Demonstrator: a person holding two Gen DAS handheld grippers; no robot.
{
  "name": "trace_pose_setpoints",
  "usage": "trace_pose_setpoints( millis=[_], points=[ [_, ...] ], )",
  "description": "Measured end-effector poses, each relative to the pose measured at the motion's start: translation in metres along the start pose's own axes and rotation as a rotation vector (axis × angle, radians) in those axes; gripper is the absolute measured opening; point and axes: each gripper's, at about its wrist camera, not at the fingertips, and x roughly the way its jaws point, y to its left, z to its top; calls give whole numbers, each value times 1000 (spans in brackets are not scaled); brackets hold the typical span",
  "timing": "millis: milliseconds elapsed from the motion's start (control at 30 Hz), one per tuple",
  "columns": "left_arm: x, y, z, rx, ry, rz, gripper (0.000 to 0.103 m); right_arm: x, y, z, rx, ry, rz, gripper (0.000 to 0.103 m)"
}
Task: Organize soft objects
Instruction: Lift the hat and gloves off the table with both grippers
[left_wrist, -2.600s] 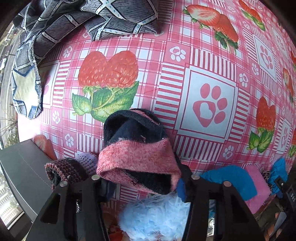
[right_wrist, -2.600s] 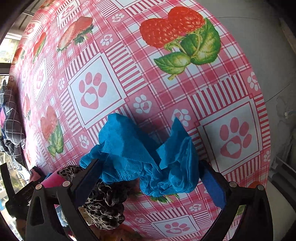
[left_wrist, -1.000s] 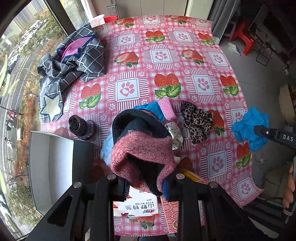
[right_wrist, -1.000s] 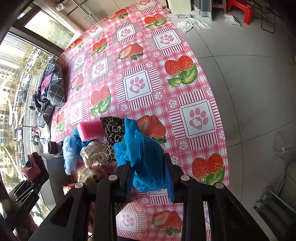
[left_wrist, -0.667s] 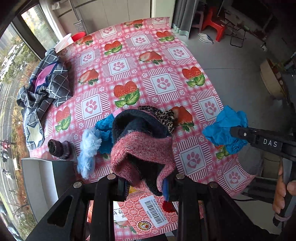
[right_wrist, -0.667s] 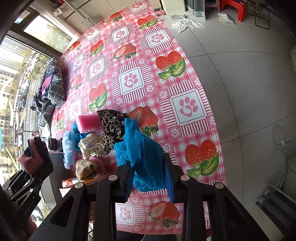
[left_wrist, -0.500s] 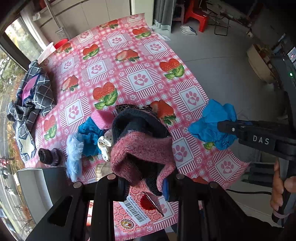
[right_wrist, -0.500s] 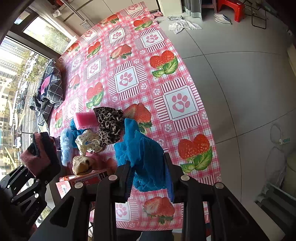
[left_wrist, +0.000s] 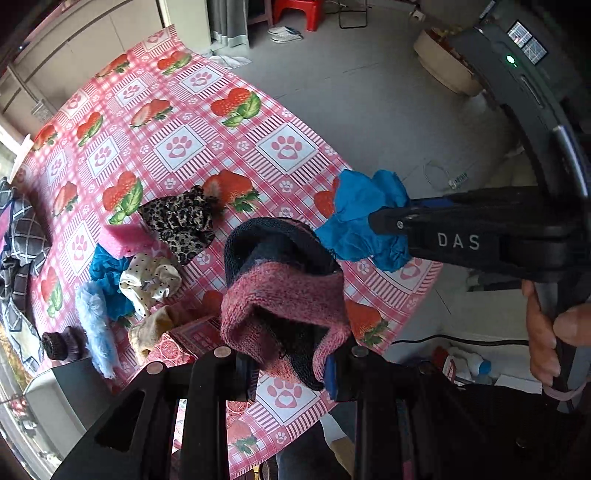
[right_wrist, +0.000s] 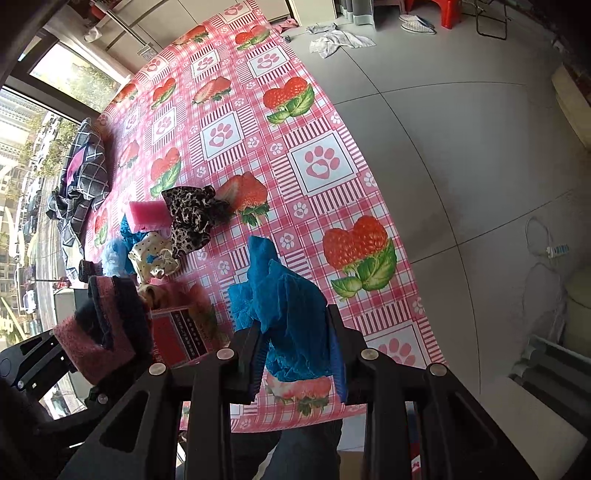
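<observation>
My left gripper (left_wrist: 291, 369) is shut on a pink and navy knit sock (left_wrist: 284, 295), held high above the table; the sock also shows in the right wrist view (right_wrist: 107, 325). My right gripper (right_wrist: 299, 362) is shut on a blue cloth (right_wrist: 288, 306), also held high; in the left wrist view the cloth (left_wrist: 362, 221) hangs just right of the sock. On the table lie a leopard-print cloth (left_wrist: 181, 221), a pink sponge (left_wrist: 123, 240), a dotted cream cloth (left_wrist: 151, 278), a fluffy light-blue item (left_wrist: 94, 310) and a dark rolled sock (left_wrist: 57, 345).
The table wears a pink strawberry and paw-print cloth (right_wrist: 321, 166). A grey box (left_wrist: 55, 398) stands at its near left edge. A checked dark garment (right_wrist: 85, 166) lies at the far left. A red printed packet (right_wrist: 177, 332) lies near the front edge. Grey floor lies to the right.
Both grippers have risen from the table with their cloths and pulled back toward the near edge. The two grippers have come closer together.
</observation>
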Motion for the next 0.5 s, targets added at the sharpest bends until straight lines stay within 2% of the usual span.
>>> trace_pose_setpoints(
  millis=[233, 500],
  points=[
    [0, -11, -46, 92, 13, -41, 30, 7, 18, -41, 21, 23, -19, 31],
    [-10, 16, -104, 48, -6, -19, 30, 15, 55, -90, -1, 48, -21, 31]
  ],
)
